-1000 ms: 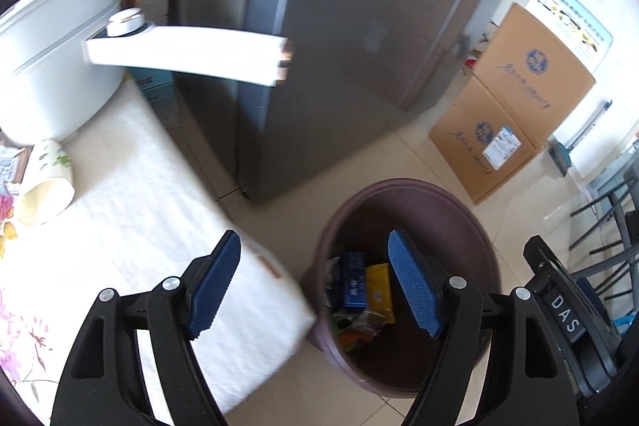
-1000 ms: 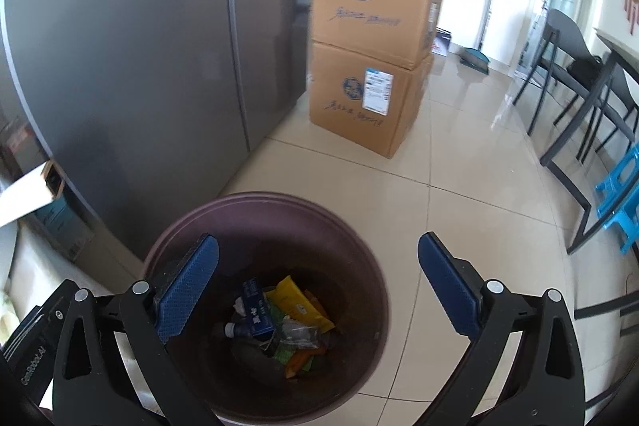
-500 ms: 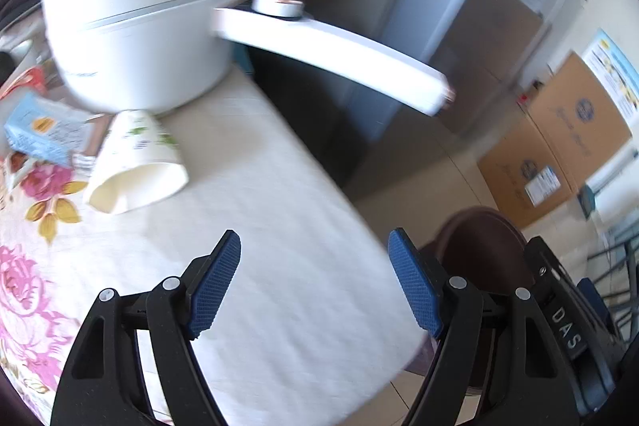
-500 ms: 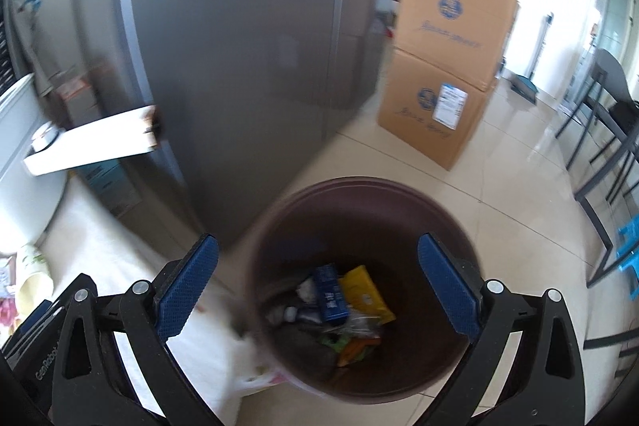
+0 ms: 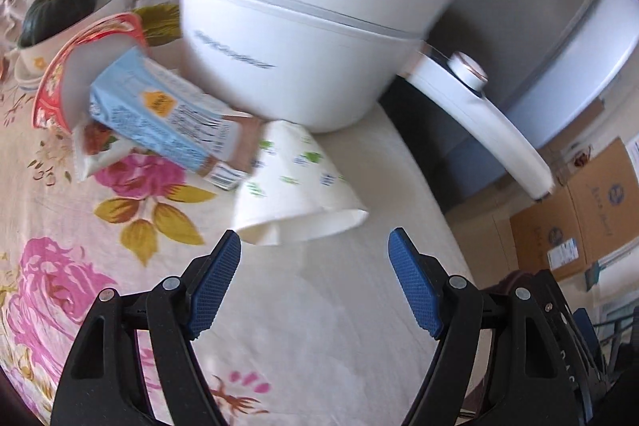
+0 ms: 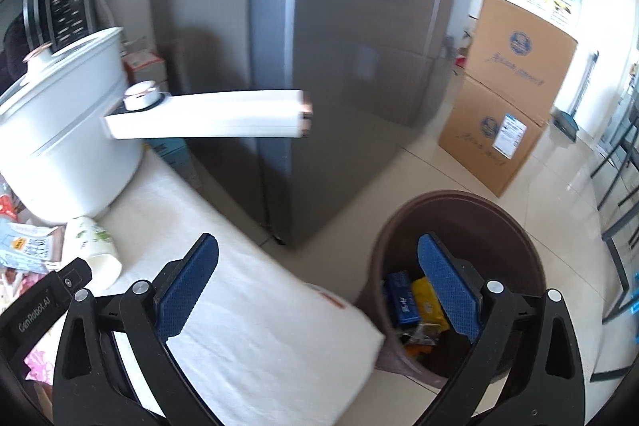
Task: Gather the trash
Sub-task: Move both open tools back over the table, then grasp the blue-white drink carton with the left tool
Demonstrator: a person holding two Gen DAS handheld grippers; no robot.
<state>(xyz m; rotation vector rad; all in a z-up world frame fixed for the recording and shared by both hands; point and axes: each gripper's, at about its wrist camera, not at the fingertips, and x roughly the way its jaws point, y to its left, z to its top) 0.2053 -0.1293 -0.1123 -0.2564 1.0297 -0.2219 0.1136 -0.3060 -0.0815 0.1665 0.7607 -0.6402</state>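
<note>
A crushed white paper cup lies on its side on the tablecloth, mouth toward me. My left gripper is open and empty, just short of the cup's mouth. A light blue carton lies behind the cup, on a white wrapper, next to a red-rimmed bowl. My right gripper is open and empty, between the table corner and the brown trash bin, which holds several wrappers. The cup also shows in the right wrist view.
A large white pot with a long handle stands right behind the cup. A dark squash sits in a bowl at far left. A grey fridge and stacked cardboard boxes stand beyond the table's edge.
My left gripper has swung from over the bin to the table and closed in on the paper cup. My right gripper has turned left, bringing the table corner into view. Both stayed open.
</note>
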